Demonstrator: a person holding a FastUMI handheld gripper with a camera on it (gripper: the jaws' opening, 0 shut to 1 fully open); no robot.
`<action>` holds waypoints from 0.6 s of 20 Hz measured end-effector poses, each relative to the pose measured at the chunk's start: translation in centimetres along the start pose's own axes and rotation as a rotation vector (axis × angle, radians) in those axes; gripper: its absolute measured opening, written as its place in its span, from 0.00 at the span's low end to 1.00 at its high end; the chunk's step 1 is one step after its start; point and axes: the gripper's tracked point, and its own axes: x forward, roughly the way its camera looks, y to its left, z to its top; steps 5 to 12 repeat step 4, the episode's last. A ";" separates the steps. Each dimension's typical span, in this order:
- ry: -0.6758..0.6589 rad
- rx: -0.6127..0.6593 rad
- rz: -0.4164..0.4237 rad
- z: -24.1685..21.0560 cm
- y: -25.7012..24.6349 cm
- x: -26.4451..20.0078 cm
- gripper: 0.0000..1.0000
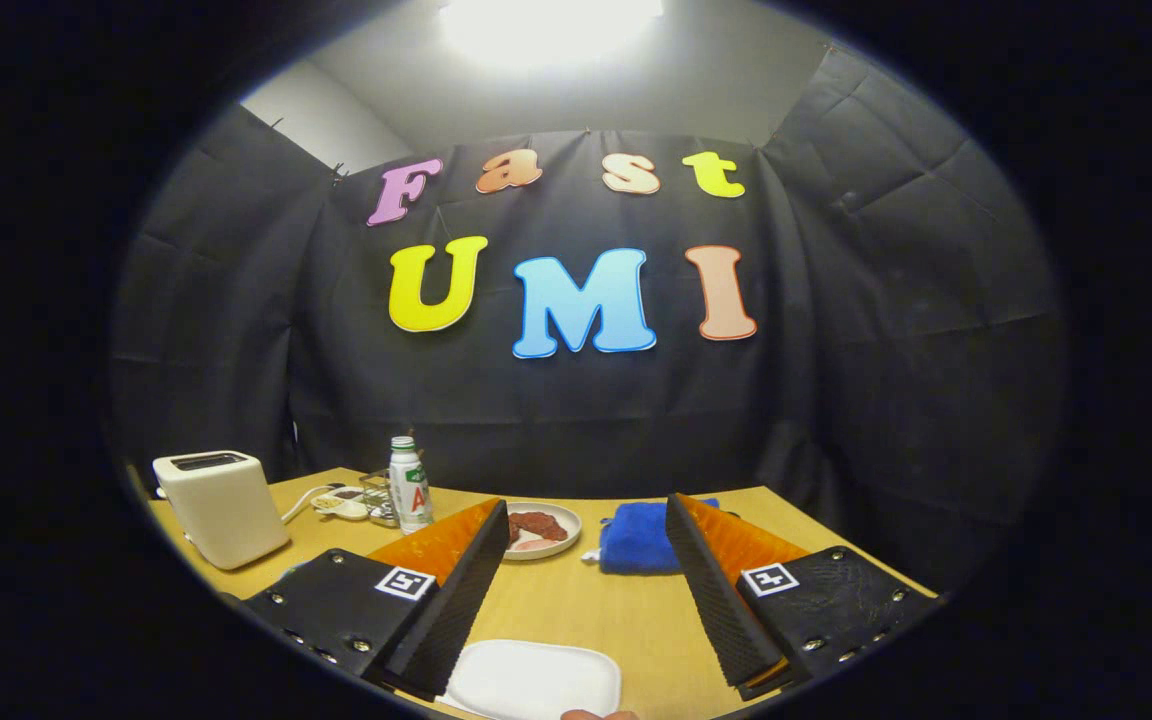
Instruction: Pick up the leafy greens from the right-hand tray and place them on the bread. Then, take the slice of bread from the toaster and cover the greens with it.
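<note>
The fingers (586, 600) stand wide apart over the desk (576, 600), holding nothing. I cannot make out greens or a bread slice: the toaster (221, 505) stands far left, a white tray (536, 680) lies between the fingers, so progress is unclear.

I see a pale wooden table (576, 610) with a yellowish tone. On it, the toaster (223, 505) is cream white with a dark slot on top. The bottle (409, 486) is white with a green cap and a label in red and green. The round plate (542, 530) is off-white and holds something dark red-brown. The cloth (637, 538) is bright blue. The tray (536, 680) nearest my gripper (586, 590), between its spread fingers, is plain white. The cable and plug (336, 500) are white.
</note>
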 end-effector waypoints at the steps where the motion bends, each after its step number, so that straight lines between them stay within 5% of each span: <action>1: -0.016 -0.031 -0.016 0.0 -2.5 -0.3 0.96; 4: -0.127 -0.106 -0.022 1.3 -9.4 -1.7 0.96; 12: -0.127 -0.106 -0.022 1.3 -9.4 -1.7 0.96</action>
